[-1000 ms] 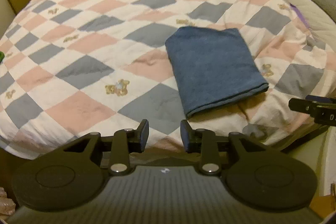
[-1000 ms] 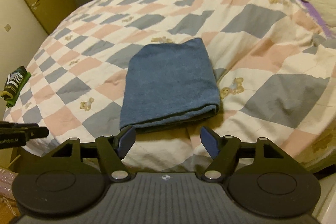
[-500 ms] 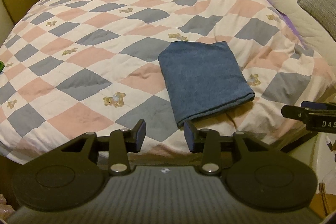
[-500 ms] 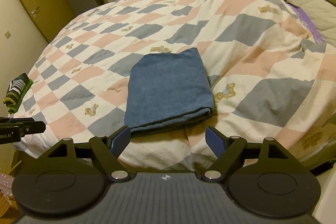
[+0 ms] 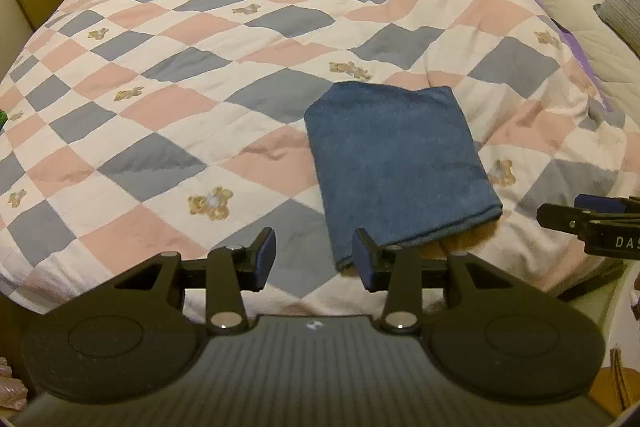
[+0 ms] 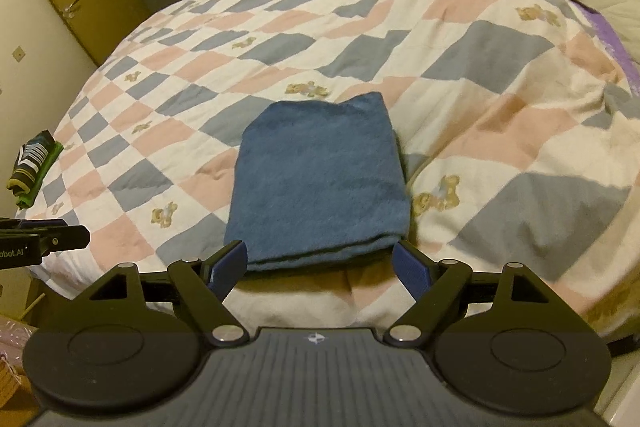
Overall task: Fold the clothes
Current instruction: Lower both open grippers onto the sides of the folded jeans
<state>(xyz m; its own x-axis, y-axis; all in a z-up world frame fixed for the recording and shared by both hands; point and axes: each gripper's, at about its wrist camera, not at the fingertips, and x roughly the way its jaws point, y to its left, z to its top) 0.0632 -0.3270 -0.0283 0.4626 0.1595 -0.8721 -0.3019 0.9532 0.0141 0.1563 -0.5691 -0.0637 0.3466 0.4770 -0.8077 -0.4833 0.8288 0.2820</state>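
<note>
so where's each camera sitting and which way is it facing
Left wrist: sits on the left gripper, looking forward and down over the checked quilt at the folded blue cloth; its own open fingers show, and the right gripper's tip at the right edge.
Right wrist: sits on the right gripper, facing the same cloth head-on; its wide-open fingers show, and the left gripper's tip at the left edge.
Shared: the cloth, the quilt and each other's gripper. Both have just been opening, nothing between the fingers.
</note>
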